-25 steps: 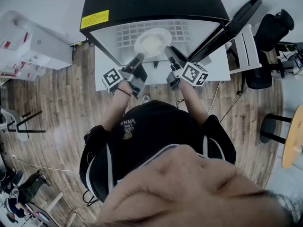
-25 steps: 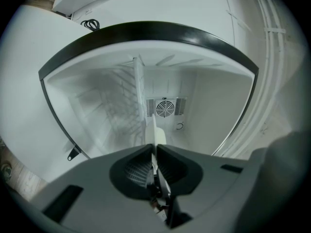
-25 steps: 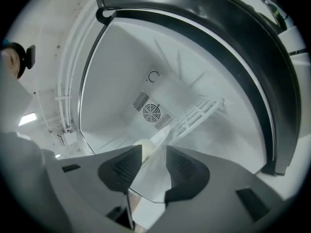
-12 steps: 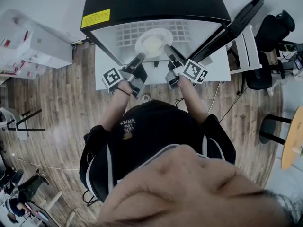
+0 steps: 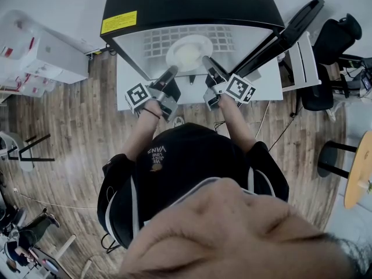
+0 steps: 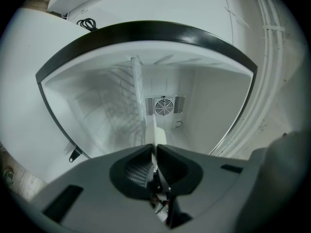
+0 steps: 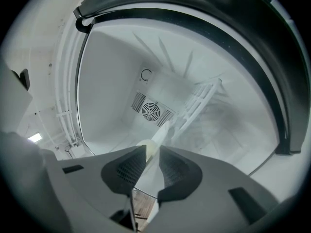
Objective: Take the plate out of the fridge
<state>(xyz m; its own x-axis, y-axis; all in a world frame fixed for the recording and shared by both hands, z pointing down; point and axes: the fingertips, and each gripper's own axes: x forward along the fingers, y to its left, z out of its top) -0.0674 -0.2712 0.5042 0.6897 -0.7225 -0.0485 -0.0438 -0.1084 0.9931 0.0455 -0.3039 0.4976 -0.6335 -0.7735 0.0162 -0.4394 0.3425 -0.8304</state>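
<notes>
Plate (image 5: 189, 52) in fridge (image 5: 186, 4): my left gripper (image 5: 170, 71) pinches its 7 o'clock edge; my right gripper (image 5: 205, 60) has just been closing round 4 o'clock, not tight yet.

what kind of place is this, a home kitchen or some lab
Probably a lab or office workroom, not a kitchen: around the open fridge are wood floor, a black office chair and white boxes.

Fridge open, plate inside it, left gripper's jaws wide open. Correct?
No. The left gripper is shut on the rim of the plate, as the left gripper view shows. The fridge is open, plate inside.
</notes>
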